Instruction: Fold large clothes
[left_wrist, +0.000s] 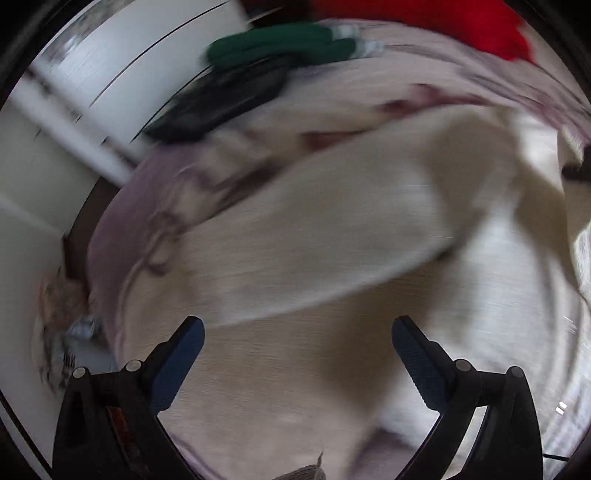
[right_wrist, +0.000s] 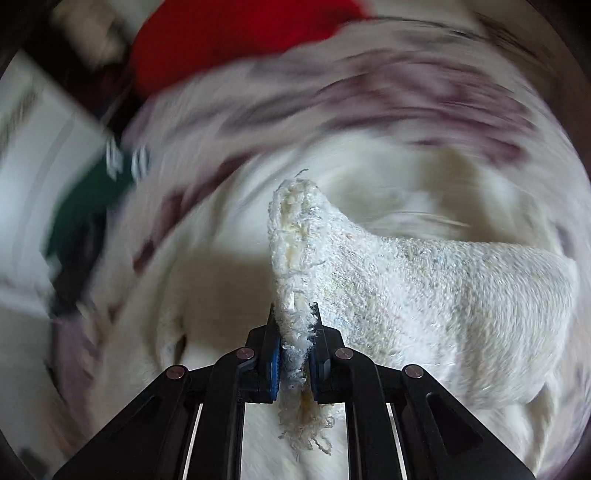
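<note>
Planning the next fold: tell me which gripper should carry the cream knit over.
Right. The right gripper is shut on the cream knit's fringed edge, while the left gripper hangs open above the cloth, holding nothing.

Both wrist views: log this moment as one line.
left tool open, empty | right tool shut on cream knit garment | garment lifted off bed cover | red garment, green garment behind | views blurred
</note>
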